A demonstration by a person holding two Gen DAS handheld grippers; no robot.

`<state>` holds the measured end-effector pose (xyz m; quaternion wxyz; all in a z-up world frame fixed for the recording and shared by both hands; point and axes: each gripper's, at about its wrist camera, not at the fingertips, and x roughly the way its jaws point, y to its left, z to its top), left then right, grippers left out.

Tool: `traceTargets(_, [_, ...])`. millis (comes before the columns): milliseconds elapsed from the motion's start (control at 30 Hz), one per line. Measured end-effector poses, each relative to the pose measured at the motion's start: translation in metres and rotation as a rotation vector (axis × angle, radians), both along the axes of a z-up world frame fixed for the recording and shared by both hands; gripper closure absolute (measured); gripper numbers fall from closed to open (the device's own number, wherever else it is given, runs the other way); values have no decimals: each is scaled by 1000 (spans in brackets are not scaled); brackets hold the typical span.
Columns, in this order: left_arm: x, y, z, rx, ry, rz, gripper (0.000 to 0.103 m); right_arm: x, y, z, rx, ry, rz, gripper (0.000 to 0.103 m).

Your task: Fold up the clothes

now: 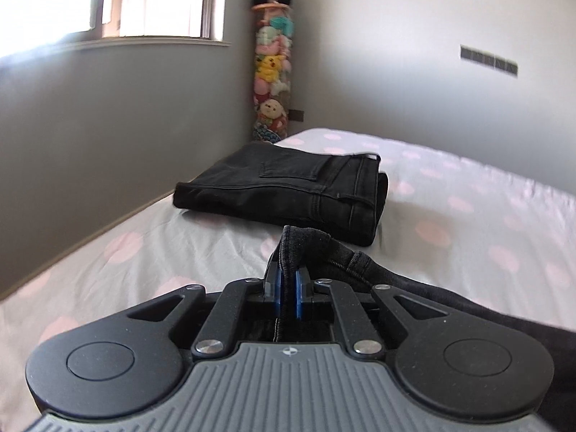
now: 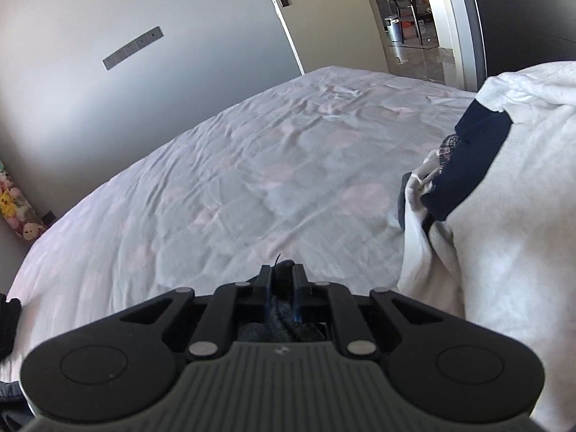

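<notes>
My left gripper (image 1: 287,276) is shut on the hem of a dark denim garment (image 1: 345,255), which trails off to the right over the bed. A folded pair of black jeans (image 1: 288,189) lies just beyond it near the wall. My right gripper (image 2: 282,278) is shut on dark grey denim cloth (image 2: 279,311) that shows between and behind its fingers, held low over the bed sheet (image 2: 234,180). A pile of white and navy clothes (image 2: 504,198) lies to its right.
The bed has a pale sheet with pink dots (image 1: 468,194). A tall tube of plush toys (image 1: 271,72) stands in the corner by the window. A grey wall runs along the bed's left side (image 1: 108,144). An open doorway (image 2: 406,18) lies beyond the bed's far end.
</notes>
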<state>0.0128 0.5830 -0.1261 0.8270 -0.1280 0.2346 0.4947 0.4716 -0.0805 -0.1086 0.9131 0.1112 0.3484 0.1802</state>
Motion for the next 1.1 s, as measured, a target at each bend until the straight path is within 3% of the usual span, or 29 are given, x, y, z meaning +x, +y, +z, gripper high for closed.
traceTargets(367, [87,64,-53,-77,188,28,94,117,119,-45,-188,-54,-4,92])
traceTargets(400, [89,65,-58,-81,205,25,94,125,125,-51,-207,-59,-18,103])
traceTargets(500, [90,66,-70,-83,258,7,94,145,125,-65,-230,-25,-88,103])
traceTargets(633, [89,54,-67,-26,319,-32,90,147,112,-68,-193,6,-62,103])
traceTargets(800, [73,42,-46,-22,277,-2,79,119,78,-52,-117,26,-2,95])
traceTargets(933, [52,22,-24,-39,215,46,67,81,41,-43,-52,66,8,70])
traceTargets(1100, [39,-22,-3,-93,149,23,63,42,1,-56,28,158,-72,55])
